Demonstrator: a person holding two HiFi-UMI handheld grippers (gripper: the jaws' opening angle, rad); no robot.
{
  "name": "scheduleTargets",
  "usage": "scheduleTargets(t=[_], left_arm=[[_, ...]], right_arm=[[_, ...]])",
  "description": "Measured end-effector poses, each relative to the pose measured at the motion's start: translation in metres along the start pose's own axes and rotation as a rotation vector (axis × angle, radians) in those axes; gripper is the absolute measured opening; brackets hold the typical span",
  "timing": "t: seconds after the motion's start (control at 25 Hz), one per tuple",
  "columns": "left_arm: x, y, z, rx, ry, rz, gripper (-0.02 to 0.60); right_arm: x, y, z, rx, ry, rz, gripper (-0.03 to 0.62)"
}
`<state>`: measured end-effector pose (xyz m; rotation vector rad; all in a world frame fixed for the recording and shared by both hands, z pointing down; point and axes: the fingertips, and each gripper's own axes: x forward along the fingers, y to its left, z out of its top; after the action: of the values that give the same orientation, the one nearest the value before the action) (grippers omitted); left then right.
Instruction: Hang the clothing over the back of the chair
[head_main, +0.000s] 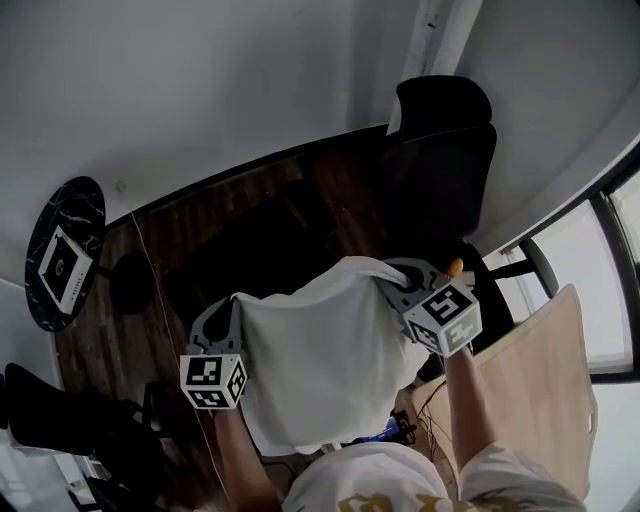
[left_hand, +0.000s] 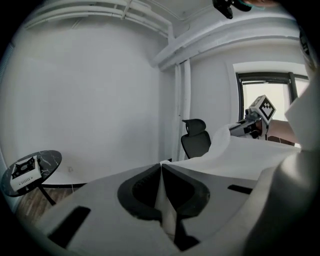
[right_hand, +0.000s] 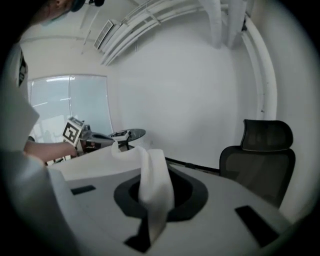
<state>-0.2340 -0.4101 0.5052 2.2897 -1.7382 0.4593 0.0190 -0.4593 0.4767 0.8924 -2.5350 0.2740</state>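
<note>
A white garment (head_main: 320, 365) hangs spread between my two grippers, above the dark floor. My left gripper (head_main: 234, 302) is shut on its left top corner; a thin fold of cloth (left_hand: 161, 200) is pinched between the closed jaws. Over on the other side, my right gripper (head_main: 386, 284) is shut on the right top corner, with a bunch of cloth (right_hand: 152, 185) standing up out of the jaws. The black office chair (head_main: 440, 170) stands just beyond the garment, its headrest and back (right_hand: 262, 157) towards me. It also appears in the left gripper view as the chair (left_hand: 196, 139).
A round black marble side table (head_main: 62, 250) with a white box stands at the far left. A window (head_main: 615, 300) and a light wooden panel (head_main: 545, 370) are on the right. Dark equipment (head_main: 60, 420) sits at lower left. A white wall runs behind the chair.
</note>
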Motion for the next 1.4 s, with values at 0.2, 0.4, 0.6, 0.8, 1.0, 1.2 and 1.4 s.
scheduleTargets(t=[0.2, 0.4, 0.6, 0.8, 1.0, 1.2, 1.4], left_arm=[[0.025, -0.012, -0.051, 0.033, 0.146, -0.036, 0.023], [0.035, -0.019, -0.085, -0.005, 0.243, -0.072, 0.023], [0.045, -0.040, -0.111, -0.069, 0.350, -0.141, 0.023], [0.049, -0.069, -0.135, -0.096, 0.468, -0.253, 0.023], [0.043, -0.077, -0.155, -0.143, 0.580, -0.289, 0.076], [0.045, -0.075, -0.146, -0.239, 0.513, -0.274, 0.275], [0.044, -0.075, -0.139, -0.229, 0.491, -0.283, 0.301]], right_arm=[[0.027, 0.010, -0.046, -0.095, 0.167, 0.069, 0.026], [0.038, 0.013, -0.065, 0.049, 0.151, 0.131, 0.026], [0.043, 0.013, -0.073, 0.177, 0.155, 0.176, 0.052], [0.039, 0.005, -0.076, 0.263, 0.134, 0.131, 0.095], [0.033, 0.009, -0.077, 0.442, 0.100, 0.210, 0.162], [0.017, 0.005, -0.065, 0.552, 0.034, 0.282, 0.240], [-0.003, 0.008, -0.064, 0.521, 0.037, 0.301, 0.268]])
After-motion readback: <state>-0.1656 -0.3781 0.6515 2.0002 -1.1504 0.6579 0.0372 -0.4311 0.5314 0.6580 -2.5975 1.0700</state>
